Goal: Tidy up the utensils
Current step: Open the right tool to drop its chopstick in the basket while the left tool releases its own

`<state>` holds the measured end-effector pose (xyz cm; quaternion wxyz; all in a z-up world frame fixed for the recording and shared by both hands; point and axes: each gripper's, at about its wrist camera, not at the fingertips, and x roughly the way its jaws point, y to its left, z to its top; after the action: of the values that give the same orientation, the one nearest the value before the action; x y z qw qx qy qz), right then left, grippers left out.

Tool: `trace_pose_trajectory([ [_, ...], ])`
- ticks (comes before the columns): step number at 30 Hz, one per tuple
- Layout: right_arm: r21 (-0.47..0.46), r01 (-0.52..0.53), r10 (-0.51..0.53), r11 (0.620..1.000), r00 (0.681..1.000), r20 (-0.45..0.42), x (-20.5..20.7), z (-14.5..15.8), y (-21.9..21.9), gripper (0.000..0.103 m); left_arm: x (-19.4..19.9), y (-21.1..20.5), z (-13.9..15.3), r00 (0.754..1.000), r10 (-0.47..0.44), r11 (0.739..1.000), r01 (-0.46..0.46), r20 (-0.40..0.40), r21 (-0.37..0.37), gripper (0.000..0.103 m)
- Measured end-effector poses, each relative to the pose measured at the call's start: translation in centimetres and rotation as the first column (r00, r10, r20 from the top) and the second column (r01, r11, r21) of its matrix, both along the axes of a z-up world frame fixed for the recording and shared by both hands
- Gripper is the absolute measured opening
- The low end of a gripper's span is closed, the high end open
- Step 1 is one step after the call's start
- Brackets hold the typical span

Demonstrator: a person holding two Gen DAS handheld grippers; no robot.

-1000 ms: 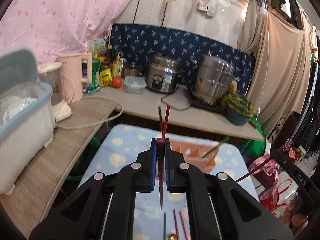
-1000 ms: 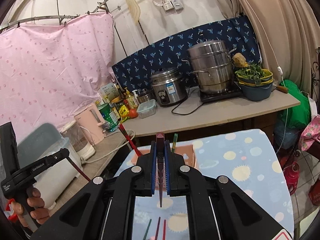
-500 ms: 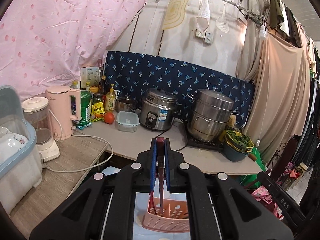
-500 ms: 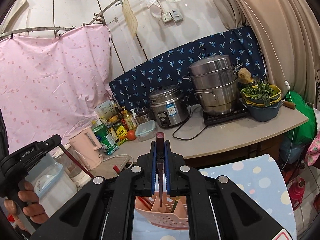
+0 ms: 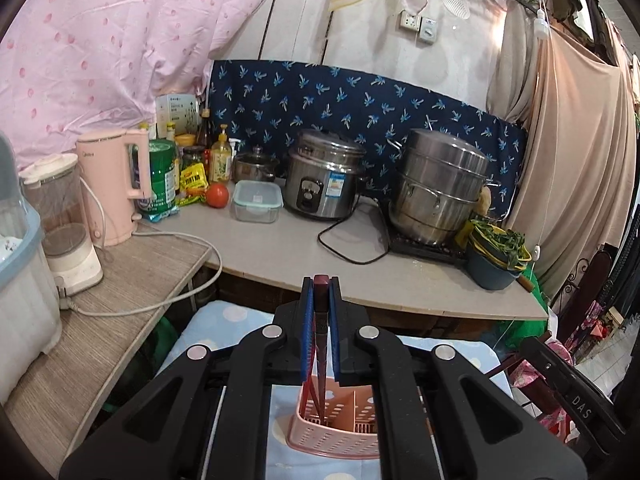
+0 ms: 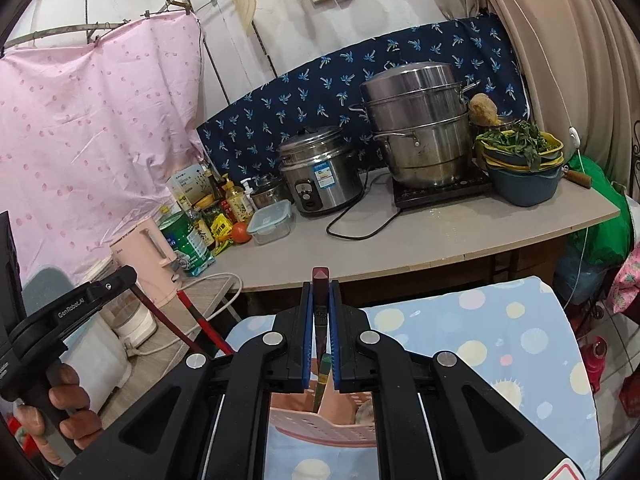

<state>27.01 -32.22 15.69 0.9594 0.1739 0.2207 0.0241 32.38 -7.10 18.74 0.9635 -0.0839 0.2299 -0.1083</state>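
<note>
My left gripper (image 5: 321, 280) is shut on a dark red chopstick (image 5: 321, 344) that points down into the left compartment of a pink perforated utensil basket (image 5: 332, 436), beside a red chopstick (image 5: 307, 390) standing there. My right gripper (image 6: 321, 284) is shut on another dark red chopstick (image 6: 320, 320) above the same basket (image 6: 320, 424), where a green chopstick (image 6: 322, 376) stands. The left gripper (image 6: 96, 292) with its chopstick (image 6: 200, 320) shows at the left of the right wrist view.
The basket stands on a blue polka-dot covered table (image 6: 500, 340). Behind it is a grey counter (image 5: 280, 248) with a rice cooker (image 5: 320, 176), a steel steamer pot (image 5: 436, 184), a pink kettle (image 5: 114, 184), a blender (image 5: 60, 220) and a bowl of greens (image 5: 496, 256).
Both grippers have tilted down slightly and lowered their chopsticks towards the pink basket. The left chopstick's tip now sits inside a compartment. Both stay shut.
</note>
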Motion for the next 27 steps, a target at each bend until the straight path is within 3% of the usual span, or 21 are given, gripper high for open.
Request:
trace_pose_trajectory([
  [4, -0.005, 0.000, 0.000, 1.000, 1.000, -0.014, 0.1, -0.5, 0.2, 0.013, -0.2, 0.2, -0.9, 1.000, 0.015, 1.000, -0.015, -0.007, -0.008, 0.008],
  [8, -0.009, -0.003, 0.003, 1.000, 1.000, -0.009, -0.6, -0.3, 0.3, 0.013, -0.7, 0.7, -1.0, 1.000, 0.031, 0.999, -0.031, -0.007, -0.008, 0.029],
  [9, -0.013, -0.004, 0.004, 1.000, 1.000, -0.005, -0.8, -0.2, 0.4, 0.014, -0.8, 0.8, -0.9, 1.000, 0.031, 0.999, -0.031, -0.006, -0.009, 0.030],
  [27, -0.050, -0.051, 0.051, 0.997, 0.999, 0.002, -7.4, 0.3, 3.1, 0.014, -7.8, 1.9, -1.3, 1.000, 0.019, 0.998, -0.019, -0.006, 0.061, 0.030],
])
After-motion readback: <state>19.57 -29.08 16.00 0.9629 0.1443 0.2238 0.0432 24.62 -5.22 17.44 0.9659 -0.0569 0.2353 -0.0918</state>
